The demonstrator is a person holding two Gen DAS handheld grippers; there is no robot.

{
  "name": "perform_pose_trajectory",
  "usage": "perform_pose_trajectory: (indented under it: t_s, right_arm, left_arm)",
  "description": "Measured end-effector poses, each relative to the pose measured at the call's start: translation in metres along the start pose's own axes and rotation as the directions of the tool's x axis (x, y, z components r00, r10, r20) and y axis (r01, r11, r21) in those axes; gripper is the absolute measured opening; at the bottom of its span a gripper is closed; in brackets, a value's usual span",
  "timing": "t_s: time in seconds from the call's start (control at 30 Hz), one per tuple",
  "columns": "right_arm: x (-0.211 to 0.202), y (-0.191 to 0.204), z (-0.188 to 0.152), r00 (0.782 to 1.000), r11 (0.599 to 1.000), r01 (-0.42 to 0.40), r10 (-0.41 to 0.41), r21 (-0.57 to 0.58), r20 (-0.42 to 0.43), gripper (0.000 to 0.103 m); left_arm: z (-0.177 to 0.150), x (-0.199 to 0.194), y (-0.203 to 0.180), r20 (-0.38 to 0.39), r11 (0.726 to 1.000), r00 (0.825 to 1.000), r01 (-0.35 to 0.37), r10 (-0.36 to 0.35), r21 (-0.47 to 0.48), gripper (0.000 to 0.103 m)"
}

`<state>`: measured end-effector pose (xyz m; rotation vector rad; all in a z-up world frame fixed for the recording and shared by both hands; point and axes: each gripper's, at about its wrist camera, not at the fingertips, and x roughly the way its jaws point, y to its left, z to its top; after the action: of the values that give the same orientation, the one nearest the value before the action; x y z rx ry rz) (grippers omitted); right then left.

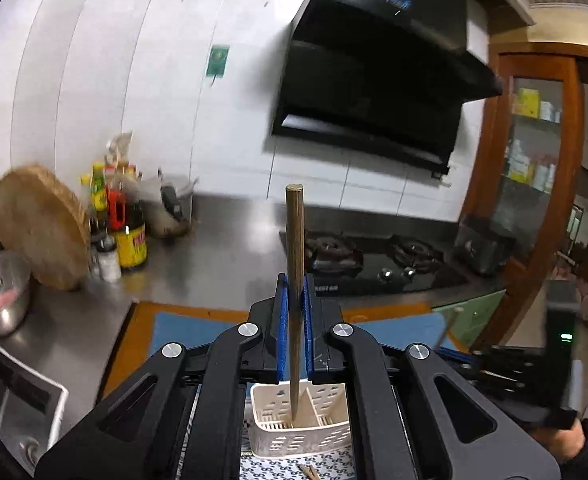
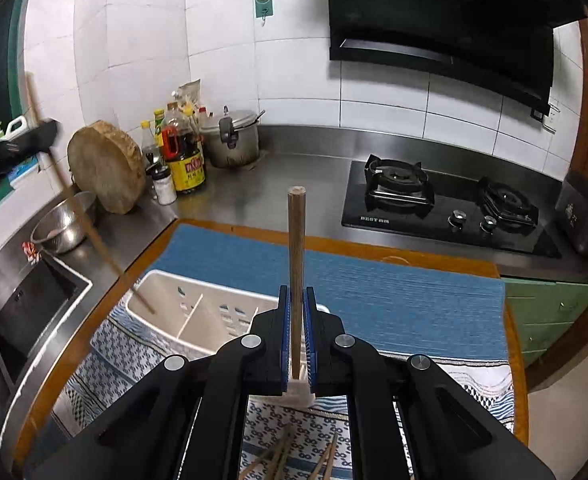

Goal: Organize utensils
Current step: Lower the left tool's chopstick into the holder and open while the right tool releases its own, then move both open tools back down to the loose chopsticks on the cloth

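Left gripper pose: I hold the left gripper (image 1: 295, 296) tilted slightly downward above the table (image 1: 221, 256), aimed at 12 o'clock toward the stove (image 1: 378, 260).
Left gripper state: clamped on a wooden chopstick (image 1: 295, 240); the blue pads (image 1: 281, 320) press its shaft from both sides.
Left chopstick axis: near upright, blunt end at 12 o'clock above the fingertips, thin end at 6 o'clock inside the white utensil basket (image 1: 294, 440).
Right gripper pose: I hold the right gripper (image 2: 297, 308) pitched more steeply downward over the blue mat (image 2: 394, 292).
Right gripper state: closed on a second wooden chopstick (image 2: 296, 240).
Right chopstick axis: upright in view, blunt end at 12 o'clock, lower end running down between the pads toward 6 o'clock.
Basket position: in the right wrist view the utensil basket (image 2: 181, 312) lies at 9 o'clock of the fingertips, on the patterned cloth (image 2: 125, 360).
Loose chopsticks: several loose chopsticks (image 2: 277, 456) lie on the cloth at 6 o'clock, beneath the right gripper.
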<state>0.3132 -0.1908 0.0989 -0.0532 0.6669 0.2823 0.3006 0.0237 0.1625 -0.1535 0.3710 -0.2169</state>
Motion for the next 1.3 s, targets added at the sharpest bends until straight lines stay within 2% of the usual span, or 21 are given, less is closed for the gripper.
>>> perform_pose_trajectory:
  t_s: [0.07, 0.3, 0.43, 0.5, 0.6, 0.73, 0.77, 0.83, 0.93, 1.13, 1.3]
  right_arm:
    - [0.001, 0.000, -0.004, 1.000, 1.000, -0.001, 0.001, -0.007, -0.003, 0.007]
    - [0.004, -0.005, -0.014, 1.000, 1.000, -0.007, 0.008, 0.006, -0.011, 0.008]
    - [-0.007, -0.007, -0.013, 1.000, 1.000, -0.010, 0.010, 0.009, 0.015, 0.033]
    - [-0.019, -0.006, -0.013, 0.999, 1.000, -0.003, 0.003, 0.002, 0.034, 0.034]
    - [-0.038, -0.007, -0.017, 0.998, 1.000, 0.001, -0.001, 0.002, 0.056, 0.041]
    - [-0.064, -0.008, -0.034, 0.997, 1.000, 0.002, -0.002, 0.001, 0.074, 0.044]
    - [-0.070, -0.009, -0.040, 0.997, 1.000, -0.001, 0.001, 0.003, 0.073, 0.044]
    - [-0.082, -0.009, -0.058, 0.998, 1.000, -0.009, 0.009, 0.006, 0.064, 0.045]
    - [-0.095, -0.007, -0.088, 0.999, 0.999, -0.029, 0.028, 0.024, 0.046, 0.045]
    - [-0.102, 0.009, -0.162, 0.996, 0.995, -0.085, 0.087, 0.046, -0.035, 0.045]
    - [-0.093, 0.038, -0.209, 0.992, 0.995, -0.102, 0.103, 0.013, -0.080, 0.045]
  left_arm:
    - [-0.010, 0.014, 0.007, -0.031, 1.000, 1.000, -0.003, 0.002, -0.021, 0.006]
    - [-0.036, 0.041, 0.013, -0.125, 1.000, 0.992, -0.017, 0.016, -0.004, 0.006]
    - [-0.042, 0.045, 0.015, -0.150, 0.999, 0.988, -0.035, 0.035, 0.001, 0.008]
    - [-0.040, 0.044, 0.014, -0.150, 1.000, 0.988, -0.030, 0.031, 0.007, 0.009]
    - [-0.038, 0.036, 0.008, -0.145, 0.999, 0.989, -0.032, 0.036, 0.024, 0.018]
    - [-0.038, 0.015, 0.001, -0.122, 0.999, 0.992, -0.026, 0.030, 0.038, 0.020]
    - [-0.039, 0.008, -0.001, -0.120, 0.999, 0.992, -0.027, 0.031, 0.040, 0.033]
    - [-0.045, -0.007, -0.004, -0.112, 0.999, 0.993, -0.027, 0.032, 0.038, 0.048]
    - [-0.060, -0.031, -0.011, -0.108, 0.999, 0.994, -0.021, 0.025, 0.044, 0.050]
    - [-0.108, -0.074, -0.021, -0.121, 0.998, 0.992, -0.028, 0.034, 0.053, 0.064]
    - [-0.146, -0.099, -0.017, -0.142, 0.998, 0.989, -0.043, 0.048, 0.040, 0.066]
